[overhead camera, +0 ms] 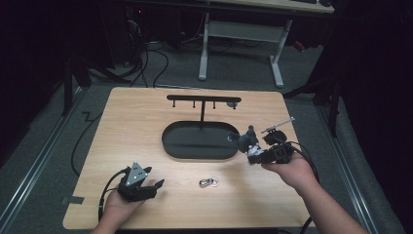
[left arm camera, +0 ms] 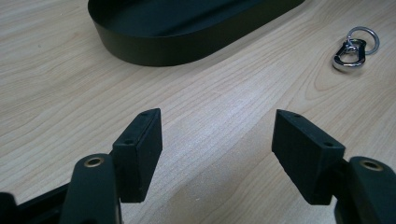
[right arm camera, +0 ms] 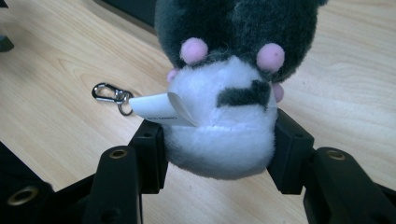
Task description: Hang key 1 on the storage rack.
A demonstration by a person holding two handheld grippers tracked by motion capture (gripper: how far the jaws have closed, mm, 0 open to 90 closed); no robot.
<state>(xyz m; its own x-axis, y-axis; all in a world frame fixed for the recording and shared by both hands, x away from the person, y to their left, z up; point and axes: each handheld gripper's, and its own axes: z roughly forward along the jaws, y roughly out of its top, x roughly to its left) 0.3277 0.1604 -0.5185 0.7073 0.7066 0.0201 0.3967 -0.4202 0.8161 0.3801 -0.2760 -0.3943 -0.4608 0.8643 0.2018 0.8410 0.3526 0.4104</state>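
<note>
At the right edge of the black tray (overhead camera: 171, 141), the right gripper (overhead camera: 256, 155) clamps the plush toy (overhead camera: 247, 140) above the table (overhead camera: 136, 117); the left gripper (overhead camera: 146, 187) rests near-left, jaws apart, key clip (overhead camera: 208, 182) between.

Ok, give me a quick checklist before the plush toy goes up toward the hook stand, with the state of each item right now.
1. Right gripper closed on the plush toy: ok, pads press both its sides.
2. Toy lifted off the table: ok, it hangs above the wood.
3. Toy's hanging loop or ring visible: cannot tell.
4. Hook stand upright in the black tray: ok.
5. Left gripper out of the way: ok, open and holding nothing, near the table's front edge.
6. Metal clip away from the path: ok, it lies in front of the tray.
</note>
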